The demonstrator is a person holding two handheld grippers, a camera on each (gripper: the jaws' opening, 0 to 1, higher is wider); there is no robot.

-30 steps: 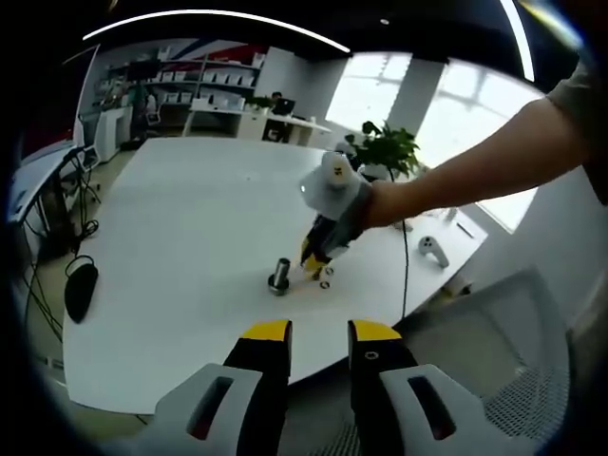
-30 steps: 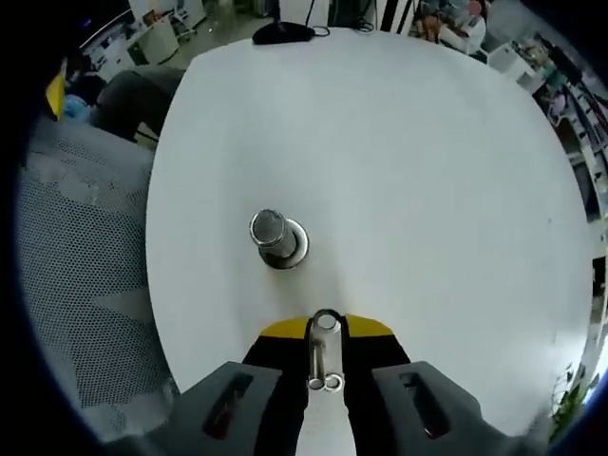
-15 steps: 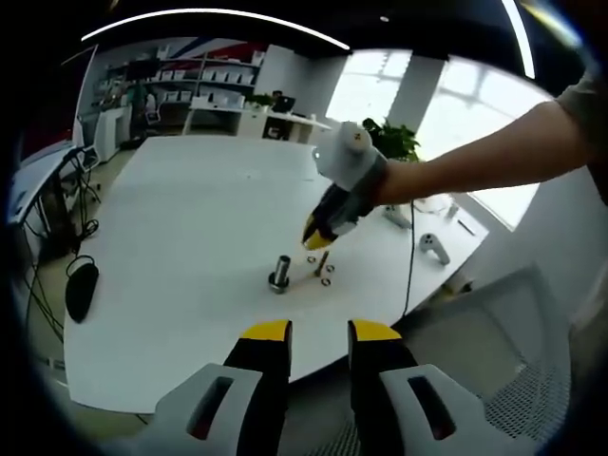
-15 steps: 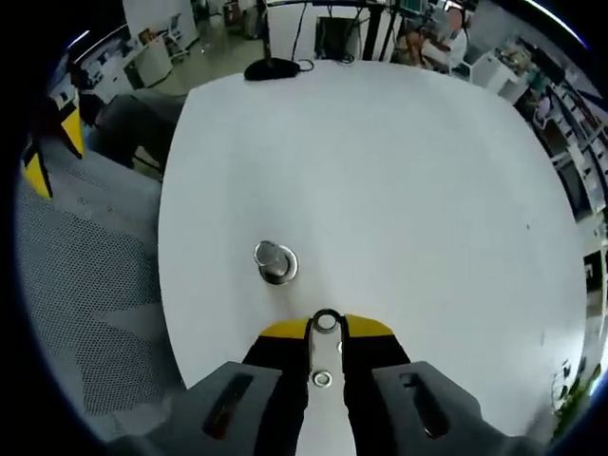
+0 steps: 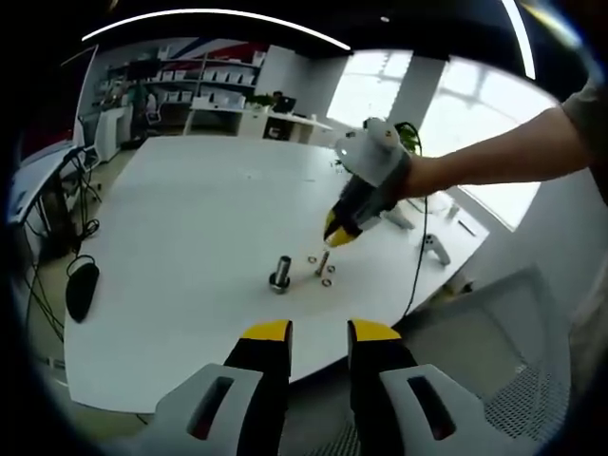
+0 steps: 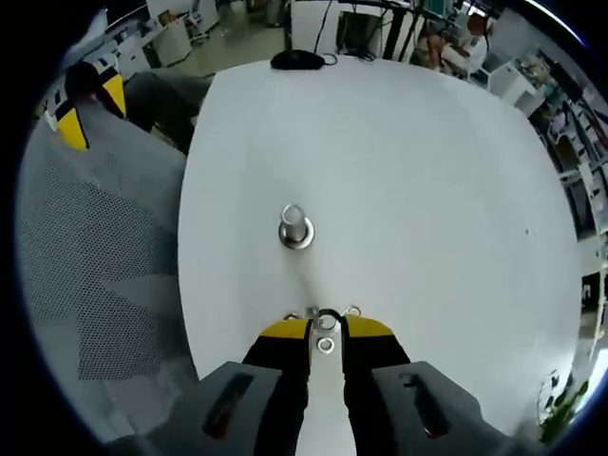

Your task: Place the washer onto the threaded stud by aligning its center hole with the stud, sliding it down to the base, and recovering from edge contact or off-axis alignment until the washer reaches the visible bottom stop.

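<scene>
Right hand-held gripper clamps a washer — edge-on, half-hidden — short of the stud.

Stud upright on bench; loose washers beside it; mouse at far bench edge

Broad white round-cornered worktop in a bright open office. Tall daylit windows beyond a green potted plant. White shelving with boxes at the far wall. Grey mesh chair alongside; curved ceiling light strip overhead.
</scene>
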